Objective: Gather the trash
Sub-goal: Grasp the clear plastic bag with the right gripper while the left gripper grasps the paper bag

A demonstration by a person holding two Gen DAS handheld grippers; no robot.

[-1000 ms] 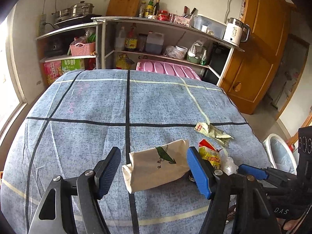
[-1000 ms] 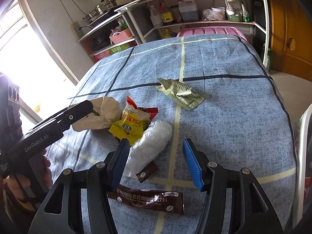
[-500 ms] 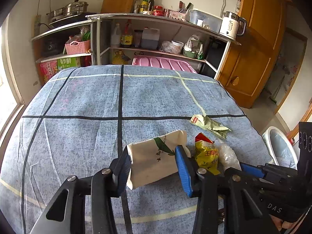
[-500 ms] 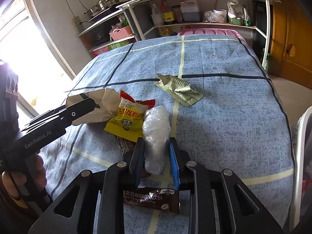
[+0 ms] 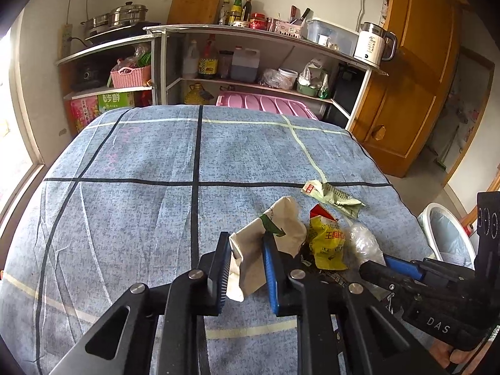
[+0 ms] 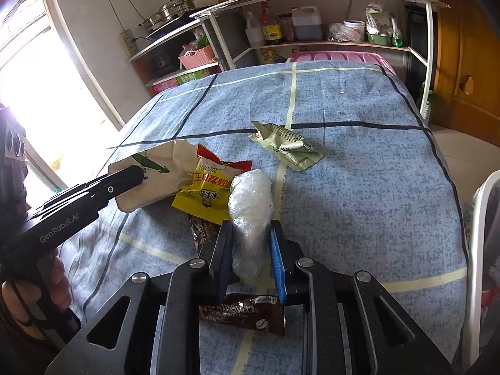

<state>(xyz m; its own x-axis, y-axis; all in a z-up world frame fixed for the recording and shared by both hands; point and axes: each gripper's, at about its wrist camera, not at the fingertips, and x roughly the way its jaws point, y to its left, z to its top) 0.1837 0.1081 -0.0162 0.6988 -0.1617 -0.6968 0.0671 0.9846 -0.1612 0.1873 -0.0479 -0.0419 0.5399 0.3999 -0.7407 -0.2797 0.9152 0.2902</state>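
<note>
My left gripper (image 5: 245, 261) is shut on a crumpled beige paper bag (image 5: 275, 231) with a green leaf print; the bag also shows in the right wrist view (image 6: 156, 175). My right gripper (image 6: 251, 250) is shut on a clear crumpled plastic bag (image 6: 250, 200), also seen in the left wrist view (image 5: 364, 243). Between them lies a yellow and red snack wrapper (image 6: 209, 187). A pale green wrapper (image 6: 287, 150) lies farther out on the blue checked tablecloth (image 6: 359, 172). A brown coffee sachet (image 6: 243, 312) lies under my right gripper, and another dark wrapper (image 6: 201, 231) sits beside its left finger.
A white bin lined with a bag (image 5: 447, 237) stands off the table's right edge. Behind the table are metal shelves (image 5: 250, 62) with bottles and a pink basket, a pink plastic lid (image 5: 265, 106), a kettle (image 5: 372, 43) and a wooden door (image 5: 415, 78).
Both grippers closed from wide open: the left onto the paper bag, squeezing and crumpling it, the right onto the clear plastic bag. The paper bag now tilts upward in the left jaws.
</note>
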